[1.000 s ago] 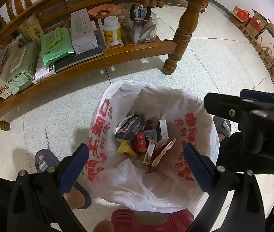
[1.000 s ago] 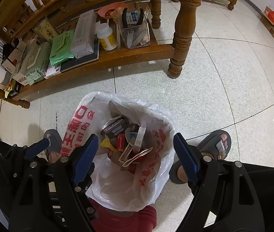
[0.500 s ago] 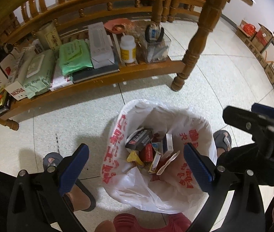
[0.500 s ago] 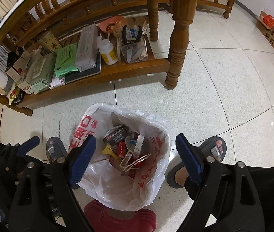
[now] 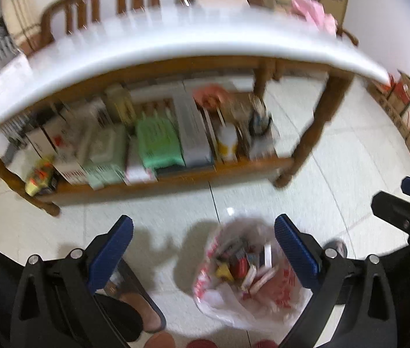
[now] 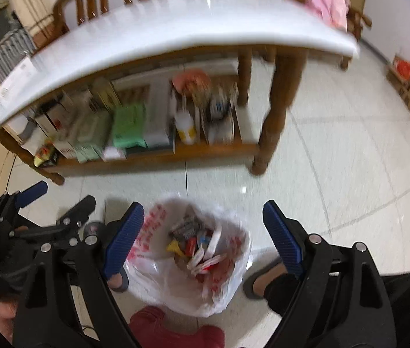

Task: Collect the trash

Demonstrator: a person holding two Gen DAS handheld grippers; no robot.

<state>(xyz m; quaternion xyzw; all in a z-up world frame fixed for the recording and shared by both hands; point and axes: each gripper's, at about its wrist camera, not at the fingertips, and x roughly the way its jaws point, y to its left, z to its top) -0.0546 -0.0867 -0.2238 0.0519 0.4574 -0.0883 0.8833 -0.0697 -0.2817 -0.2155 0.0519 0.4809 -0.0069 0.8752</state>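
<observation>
A white plastic bag point(image 5: 219, 301) with red print stands open on the tiled floor, holding several small boxes and wrappers point(image 5: 242, 264). My left gripper point(image 5: 203, 229) hangs well above it, open and with nothing between its blue pads point(image 5: 112, 249). My right gripper point(image 6: 203, 211) also hovers open and empty over the bag point(image 6: 149, 226), with the trash point(image 6: 196, 246) showing between its fingers. Each gripper shows at the edge of the other's view: the right gripper point(image 5: 407, 206) and the left gripper point(image 6: 45, 211). Both views are blurred.
A wooden table with a white top point(image 5: 176, 37) stands beyond the bag, its lower shelf point(image 5: 176, 175) crowded with packets, boxes and a bottle. A person's sandalled feet point(image 5: 135, 298) point(image 6: 260, 281) flank the bag. A red object point(image 6: 170, 327) sits under it. Cardboard boxes point(image 5: 407, 95) line the right wall.
Both grippers have risen away from the bag, which now looks smaller and lower in view. The white tabletop has come into sight. Both stay open and empty.
</observation>
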